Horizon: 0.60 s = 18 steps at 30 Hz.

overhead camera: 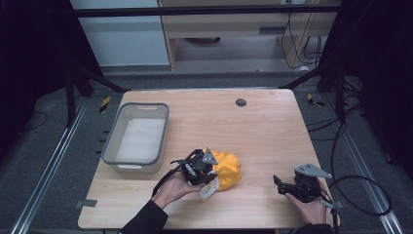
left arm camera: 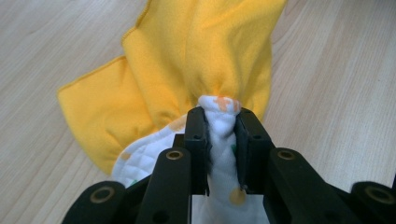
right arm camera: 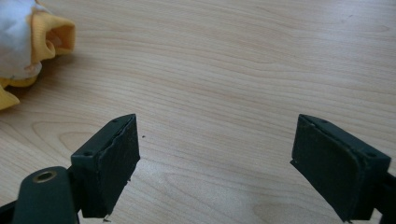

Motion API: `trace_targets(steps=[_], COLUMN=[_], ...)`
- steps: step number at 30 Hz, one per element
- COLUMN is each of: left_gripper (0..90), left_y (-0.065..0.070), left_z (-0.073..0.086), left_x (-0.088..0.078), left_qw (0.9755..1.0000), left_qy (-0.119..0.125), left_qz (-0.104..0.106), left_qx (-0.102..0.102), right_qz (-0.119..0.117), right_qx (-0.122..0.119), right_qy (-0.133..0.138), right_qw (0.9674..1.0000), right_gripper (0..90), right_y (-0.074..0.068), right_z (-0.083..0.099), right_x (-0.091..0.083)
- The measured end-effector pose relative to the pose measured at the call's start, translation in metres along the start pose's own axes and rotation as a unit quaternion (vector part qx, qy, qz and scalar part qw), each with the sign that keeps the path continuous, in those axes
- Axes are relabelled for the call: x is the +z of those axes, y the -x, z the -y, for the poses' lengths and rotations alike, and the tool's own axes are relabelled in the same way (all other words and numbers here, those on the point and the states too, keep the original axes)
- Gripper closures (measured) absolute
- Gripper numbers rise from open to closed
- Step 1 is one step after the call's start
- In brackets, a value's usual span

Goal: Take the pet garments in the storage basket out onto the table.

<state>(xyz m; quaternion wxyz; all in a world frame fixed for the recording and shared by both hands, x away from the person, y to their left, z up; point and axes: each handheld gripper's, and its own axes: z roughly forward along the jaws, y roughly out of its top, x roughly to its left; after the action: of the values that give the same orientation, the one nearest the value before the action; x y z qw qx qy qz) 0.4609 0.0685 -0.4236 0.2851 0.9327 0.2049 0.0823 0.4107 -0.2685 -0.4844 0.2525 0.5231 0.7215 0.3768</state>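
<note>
A yellow cloth (overhead camera: 228, 168) with a white quilted underside lies bunched on the wooden table (overhead camera: 253, 131) near its front middle. My left gripper (overhead camera: 204, 170) is at the cloth's left side, shut on a pinched fold of it. In the left gripper view the two black jaws squeeze the white, orange-dotted fold, and the yellow cloth (left arm camera: 196, 60) spreads beyond my left gripper (left arm camera: 220, 119). My right gripper (overhead camera: 278, 184) rests near the table's front right corner, open with nothing between its jaws. The right gripper view shows my right gripper (right arm camera: 215, 140) over bare wood, with the cloth (right arm camera: 28, 42) at the upper left.
A grey plastic bin (overhead camera: 138, 137) stands on the table's left side, with only a pale bottom visible inside. A small dark round disc (overhead camera: 240, 102) sits near the far edge. Cables trail off the table's right side by the right hand.
</note>
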Motion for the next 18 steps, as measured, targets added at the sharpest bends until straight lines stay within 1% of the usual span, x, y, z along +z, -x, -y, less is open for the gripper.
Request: trace_targets(steps=[7,12,13,14,18], left_gripper=[73.7,70.0,69.2,68.3,62.0], left_y=[0.0028,0.002,0.0019,0.0018,0.0018], left_z=[0.001,0.0018,0.0021,0.0024,0.004], left_x=[0.0058,0.0064,0.0067,0.007,0.0084], left_qw=[1.0,1.0,1.0,0.9999,0.9999], left_qy=[-0.004,-0.005,-0.005,-0.005,-0.01], left_qz=[0.002,0.005,0.006,0.006,0.004], left_qx=[0.002,-0.004,-0.005,-0.006,-0.012], right_qz=[0.001,0.002,0.001,0.003,0.004], right_qx=[-0.001,-0.003,0.0,-0.004,-0.006], right_qy=[0.0,-0.004,-0.005,-0.004,-0.004], right_qw=[1.0,1.0,1.0,1.0,1.0], right_gripper=[14.8,14.7,14.7,14.7,14.6], right_y=[0.0005,-0.0002,-0.0006,-0.0001,-0.0002], right_z=[0.0001,0.0003,0.0001,0.0003,0.0004], right_x=[0.0001,0.0005,0.0003,0.0008,0.0012])
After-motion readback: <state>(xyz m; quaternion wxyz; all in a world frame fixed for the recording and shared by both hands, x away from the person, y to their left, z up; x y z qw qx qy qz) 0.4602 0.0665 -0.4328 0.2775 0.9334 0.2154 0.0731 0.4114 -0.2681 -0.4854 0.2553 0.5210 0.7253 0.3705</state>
